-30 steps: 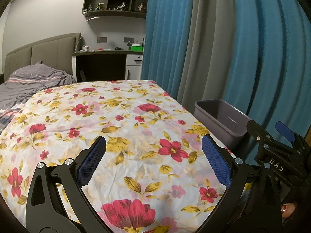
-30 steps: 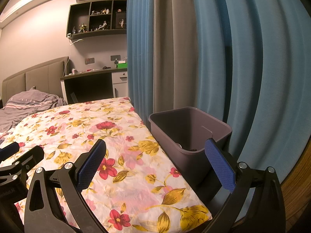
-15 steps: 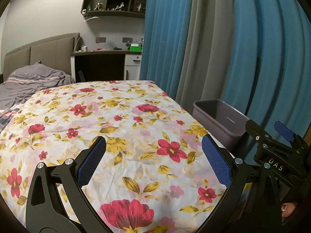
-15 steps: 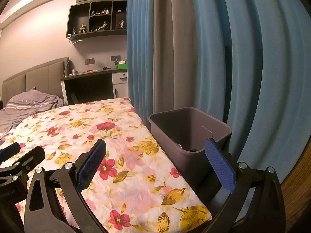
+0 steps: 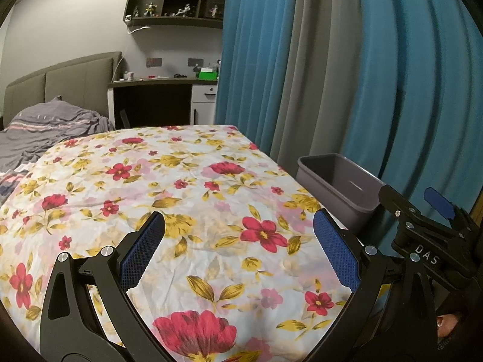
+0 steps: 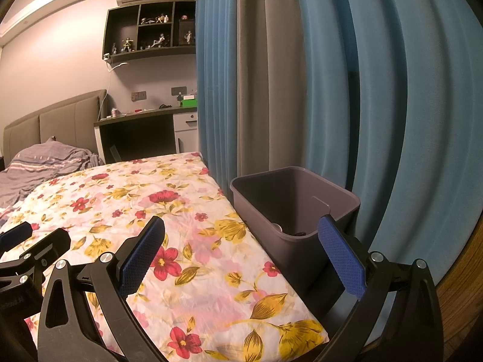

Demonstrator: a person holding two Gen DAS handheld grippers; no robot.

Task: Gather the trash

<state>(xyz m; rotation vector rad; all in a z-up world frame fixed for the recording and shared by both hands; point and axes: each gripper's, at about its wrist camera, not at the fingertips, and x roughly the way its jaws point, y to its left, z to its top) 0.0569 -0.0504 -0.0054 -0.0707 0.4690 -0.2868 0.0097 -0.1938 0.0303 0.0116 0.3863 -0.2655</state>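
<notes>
Left tool (image 5: 238, 247) wide, nothing between its blue pads (image 5: 335, 253), hanging over the floral bedsheet (image 5: 193, 187). Right tool (image 6: 241, 250) equally wide and empty, over the sheet's right edge. Grey bin (image 6: 289, 199) ahead and to the right of the right tool, standing on the floor against the bedside, with small bits of trash (image 6: 297, 233) low inside, too dim to identify. Same bin (image 5: 338, 181) well to the right of the left tool. Beyond: blue and grey curtains (image 6: 302, 75) behind the bin, rumpled grey blanket (image 5: 45, 129) far left, headboard (image 5: 60, 81), bench (image 5: 157, 83) and wall shelf (image 5: 178, 0) far ahead.
</notes>
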